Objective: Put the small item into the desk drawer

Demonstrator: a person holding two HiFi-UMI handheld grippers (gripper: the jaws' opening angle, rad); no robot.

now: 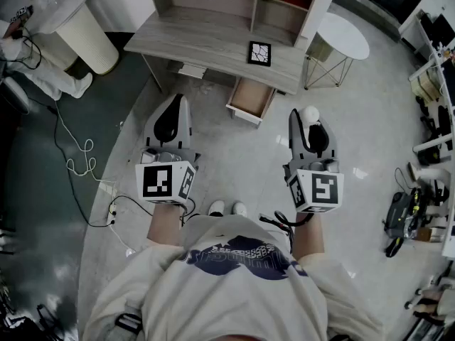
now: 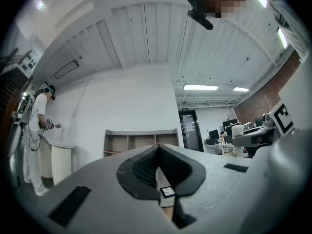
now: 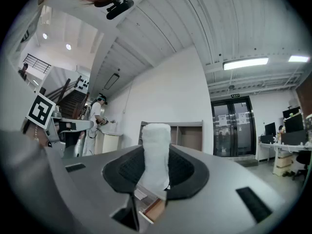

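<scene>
Right hand-held gripper (image 3: 155,168) is pinching the small white item (image 3: 156,147); left hand-held gripper (image 2: 158,154) is pressing its jaws together, empty.

Overhead; gripper views seemingly toward desk (image 1: 213,45)

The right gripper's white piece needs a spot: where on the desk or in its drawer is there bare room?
The open drawer shows a bare bottom between its walls, likely room for the white piece. The desktop is bare from its left end to the black-and-white square card; only that right end is taken.
</scene>
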